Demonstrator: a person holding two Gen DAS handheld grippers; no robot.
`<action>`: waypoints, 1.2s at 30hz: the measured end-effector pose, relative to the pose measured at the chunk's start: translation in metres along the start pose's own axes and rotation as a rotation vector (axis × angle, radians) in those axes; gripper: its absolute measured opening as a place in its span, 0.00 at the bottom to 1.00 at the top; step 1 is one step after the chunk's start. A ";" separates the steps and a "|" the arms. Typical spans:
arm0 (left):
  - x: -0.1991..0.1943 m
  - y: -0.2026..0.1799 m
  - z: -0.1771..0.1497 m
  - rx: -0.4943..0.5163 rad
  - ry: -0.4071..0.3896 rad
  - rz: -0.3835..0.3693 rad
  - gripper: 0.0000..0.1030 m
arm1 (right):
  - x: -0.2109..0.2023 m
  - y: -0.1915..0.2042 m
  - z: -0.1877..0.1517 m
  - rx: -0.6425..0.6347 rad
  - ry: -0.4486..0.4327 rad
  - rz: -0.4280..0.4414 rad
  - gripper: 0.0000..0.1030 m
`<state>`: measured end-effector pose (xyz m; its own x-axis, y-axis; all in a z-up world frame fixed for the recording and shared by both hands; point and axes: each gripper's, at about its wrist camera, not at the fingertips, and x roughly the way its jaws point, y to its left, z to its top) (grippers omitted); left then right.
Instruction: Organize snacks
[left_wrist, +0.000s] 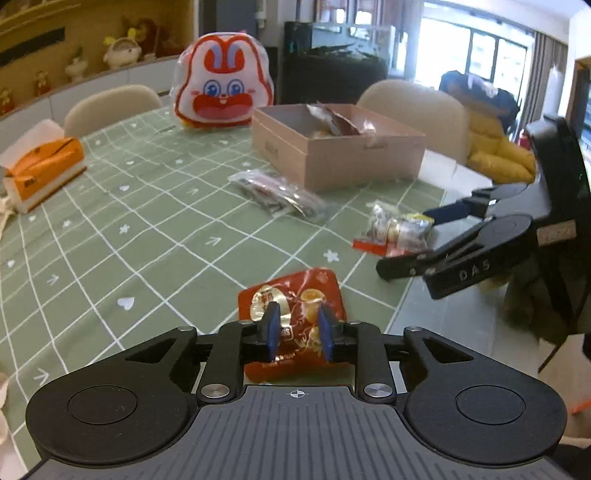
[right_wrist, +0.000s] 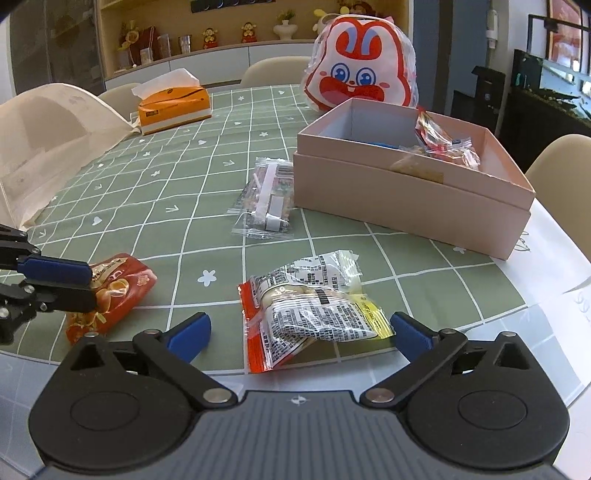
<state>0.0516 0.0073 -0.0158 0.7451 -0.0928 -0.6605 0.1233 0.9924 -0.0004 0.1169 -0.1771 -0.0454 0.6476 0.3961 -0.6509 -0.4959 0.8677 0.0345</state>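
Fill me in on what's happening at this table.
Someone is sorting snacks into the pink box, which already holds a few. The left tool is around the red snack bag on the green tablecloth. The right tool is open, straddling a clear printed packet. A third packet lies beside the box.

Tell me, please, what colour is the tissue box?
Orange tissue box; clearest in right wrist view.

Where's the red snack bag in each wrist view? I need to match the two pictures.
Left wrist: red bag bottom centre, between the left gripper fingers.
Right wrist: red bag at lower left, left gripper over its near end.
Shared landmark: pink box, beyond the bag in both views.
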 end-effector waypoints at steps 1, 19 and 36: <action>0.001 -0.002 0.001 -0.001 0.007 0.001 0.29 | 0.000 -0.001 0.000 0.003 -0.002 0.002 1.00; 0.015 -0.026 0.000 0.082 0.015 0.095 0.68 | -0.005 -0.006 -0.003 0.027 -0.018 0.027 1.00; 0.024 0.012 -0.008 -0.128 -0.049 0.026 0.76 | -0.026 -0.010 -0.015 -0.011 -0.104 0.030 0.99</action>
<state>0.0655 0.0182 -0.0379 0.7786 -0.0680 -0.6239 0.0214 0.9964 -0.0819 0.0962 -0.2006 -0.0398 0.6892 0.4511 -0.5671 -0.5215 0.8521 0.0441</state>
